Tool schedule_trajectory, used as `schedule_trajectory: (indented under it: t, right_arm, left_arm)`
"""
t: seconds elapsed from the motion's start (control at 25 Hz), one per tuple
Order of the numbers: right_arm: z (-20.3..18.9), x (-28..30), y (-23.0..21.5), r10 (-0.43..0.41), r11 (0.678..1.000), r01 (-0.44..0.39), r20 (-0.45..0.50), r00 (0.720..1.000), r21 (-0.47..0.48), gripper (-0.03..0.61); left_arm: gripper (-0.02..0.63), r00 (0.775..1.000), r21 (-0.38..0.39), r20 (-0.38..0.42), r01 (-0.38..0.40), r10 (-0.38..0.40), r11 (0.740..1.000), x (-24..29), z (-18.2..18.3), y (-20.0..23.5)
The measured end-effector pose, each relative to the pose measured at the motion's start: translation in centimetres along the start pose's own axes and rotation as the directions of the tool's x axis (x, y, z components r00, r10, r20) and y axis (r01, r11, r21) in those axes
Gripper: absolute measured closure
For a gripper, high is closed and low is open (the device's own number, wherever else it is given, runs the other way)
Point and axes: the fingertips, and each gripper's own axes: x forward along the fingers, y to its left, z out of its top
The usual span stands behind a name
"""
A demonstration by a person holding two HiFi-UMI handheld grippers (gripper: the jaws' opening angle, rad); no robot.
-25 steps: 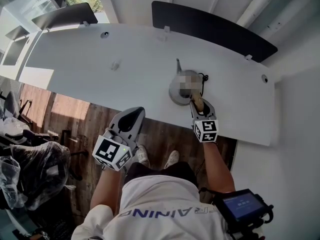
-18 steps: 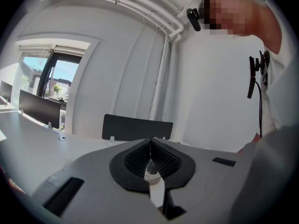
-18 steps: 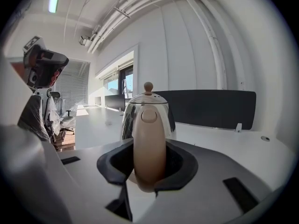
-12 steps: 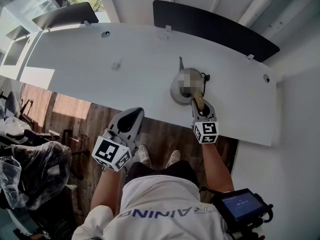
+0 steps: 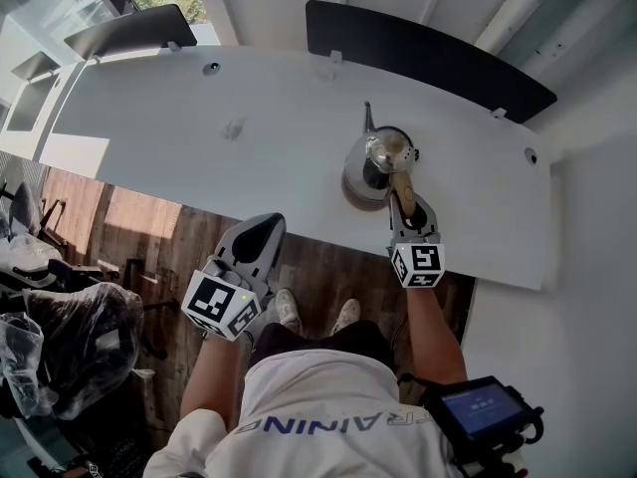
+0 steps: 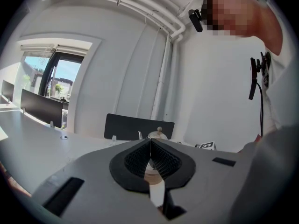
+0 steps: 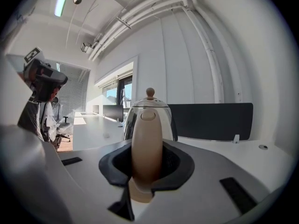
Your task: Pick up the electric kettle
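The fingers (image 7: 111,164) of the right gripper (image 5: 405,207), just closing, clamped the electric kettle (image 5: 376,159) by its tan handle (image 7: 146,139), seemingly raised off the surface (image 5: 199,118). The left gripper (image 5: 262,227) sat with fingers together, empty.

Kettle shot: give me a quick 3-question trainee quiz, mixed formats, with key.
1. True or false: the right gripper has its jaws clamped on the tan handle of the shiny steel electric kettle.
2. What is between the jaws of the left gripper? A) nothing B) the kettle's lid C) a power cord
3. Fill in: the kettle's spout points ___ from the person, toward the black divider panel.

Key: 1 true, the jaws have just been closing and now grip the handle. 2 A, the jaws are shut on nothing. 3 away.
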Motion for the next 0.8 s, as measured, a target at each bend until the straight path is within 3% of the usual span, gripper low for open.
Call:
schedule_trajectory:
  t: [0.36, 0.64, 0.8]
  right_arm:
    - [6.8, -1.5, -1.1, -0.013, 1.000, 0.013, 0.052, 0.999, 0.003, 0.499]
    - [8.1, -2.4, -2.9, -0.069, 0.997, 0.068, 0.035, 0.997, 0.031, 0.499]
    - [9.0, -4.2, -1.3, -0.115, 0.993, 0.114, 0.035, 0.993, 0.030, 0.499]
  left_arm:
    - [0.598, 0.999, 0.004, 0.027, 0.022, -0.022, 1.000, 1.2, 0.2, 0.7]
    - [0.598, 0.998, 0.014, 0.038, 0.042, -0.043, 0.999, 2.8, 0.9, 2.0]
    - [0.598, 0.996, 0.022, 0.053, 0.076, -0.077, 0.997, 1.5, 1.5, 2.7]
